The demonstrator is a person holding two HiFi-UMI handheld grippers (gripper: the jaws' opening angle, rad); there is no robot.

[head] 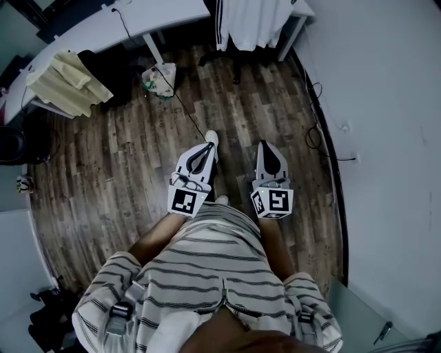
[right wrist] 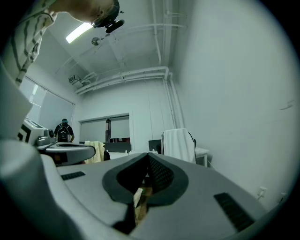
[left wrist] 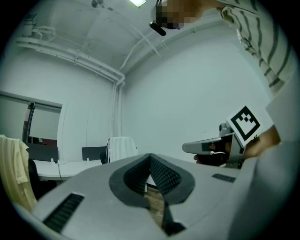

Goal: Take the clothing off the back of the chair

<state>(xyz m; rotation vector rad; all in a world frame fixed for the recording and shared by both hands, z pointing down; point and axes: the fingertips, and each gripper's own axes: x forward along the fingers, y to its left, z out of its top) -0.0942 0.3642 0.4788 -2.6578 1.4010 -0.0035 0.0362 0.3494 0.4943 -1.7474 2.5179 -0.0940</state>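
I hold my left gripper (head: pixel 205 150) and right gripper (head: pixel 267 153) side by side at waist height, pointing level across the brown wood-plank floor (head: pixel 138 158). Likely reason: the white, dark-striped garment (head: pixel 244 24) is draped over the back of the dark chair (head: pixel 233 65) by the white desk (head: pixel 138 17), well apart from me. Both pairs of jaws are clenched together, empty and touching nothing.

This is an office. White worktops (head: pixel 131 24) stand along the walls, with chairs (head: pixel 110 69) and dark screens (left wrist: pixel 93 153). There is a wood floor (head: pixel 124 165) and a strip light (right wrist: pixel 78 32) overhead.
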